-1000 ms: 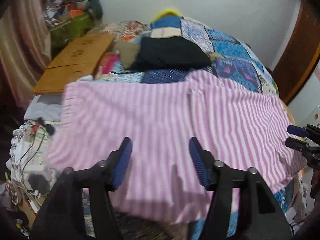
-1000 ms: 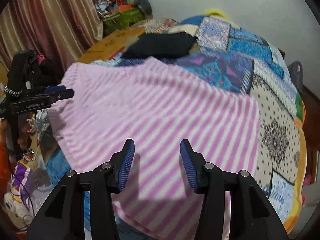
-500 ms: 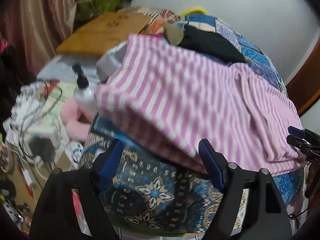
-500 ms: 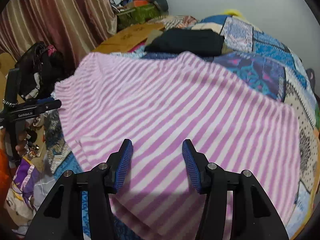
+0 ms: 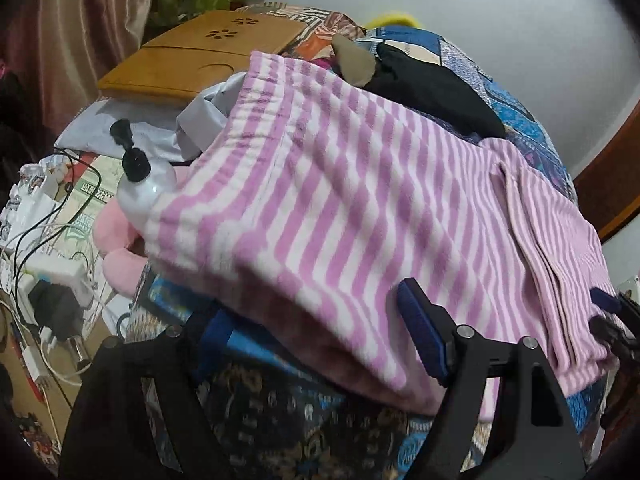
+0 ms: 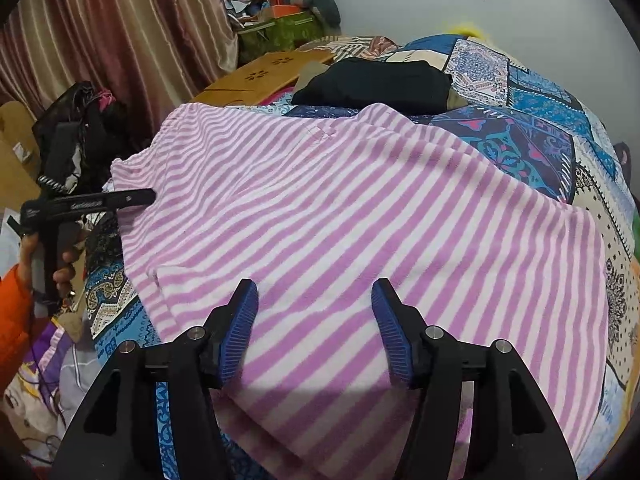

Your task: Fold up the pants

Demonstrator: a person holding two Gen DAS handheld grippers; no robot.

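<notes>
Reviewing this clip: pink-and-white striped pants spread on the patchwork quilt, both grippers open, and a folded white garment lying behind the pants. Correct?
Not quite. The folded garment behind the striped pants is black, not white, as the right wrist view shows. The rest holds: pants on the quilt, left gripper and right gripper open.

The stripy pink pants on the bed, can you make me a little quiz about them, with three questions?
1. True or false: the right gripper is squeezing the striped pants.
2. What lies on the quilt just beyond the pants? A) a black folded garment B) a red ball C) a green book
3. Fill in: the white pump bottle stands beside the pants' ______ edge, as the left wrist view shows it.

Key:
1. False. Its jaws stand wide apart above the cloth.
2. A, the black folded garment.
3. Left.
</notes>
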